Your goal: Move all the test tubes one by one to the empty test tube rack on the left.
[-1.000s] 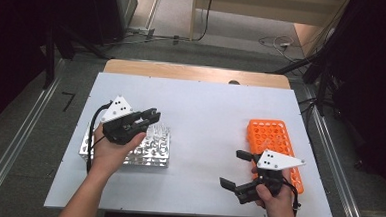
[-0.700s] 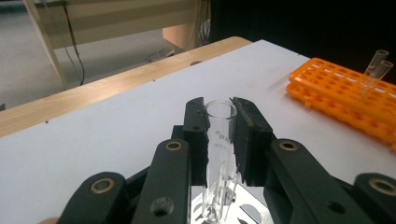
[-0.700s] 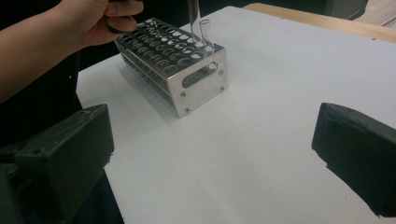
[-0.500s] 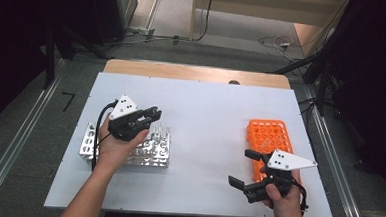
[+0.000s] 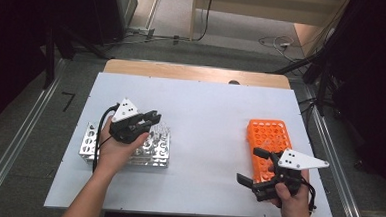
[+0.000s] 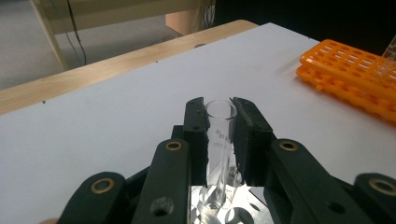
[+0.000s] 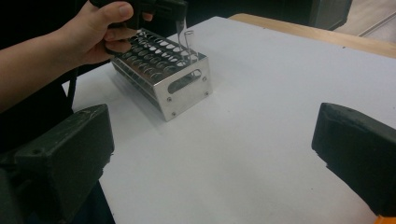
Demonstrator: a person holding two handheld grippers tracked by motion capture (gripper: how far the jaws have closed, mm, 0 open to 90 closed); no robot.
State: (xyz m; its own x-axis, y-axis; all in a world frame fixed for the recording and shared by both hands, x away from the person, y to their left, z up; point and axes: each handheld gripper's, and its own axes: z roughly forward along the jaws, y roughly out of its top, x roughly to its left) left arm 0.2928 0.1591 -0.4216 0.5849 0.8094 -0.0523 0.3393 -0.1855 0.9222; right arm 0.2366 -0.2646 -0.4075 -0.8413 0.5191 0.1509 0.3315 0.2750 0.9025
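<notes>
Left hand-held gripper (image 6: 219,140) clamps an upright glass tube (image 6: 218,140) in the metal rack (image 5: 91,143).
Tube axis vertical; orange rack (image 5: 269,142) lies far right of frame, beside the wide-open, empty right hand-held gripper (image 5: 257,173).

The left gripper (image 5: 154,119) hangs near the table's left edge, jaws pinched close; the right gripper (image 5: 252,166), near the front right corner, gapes wide.
</notes>
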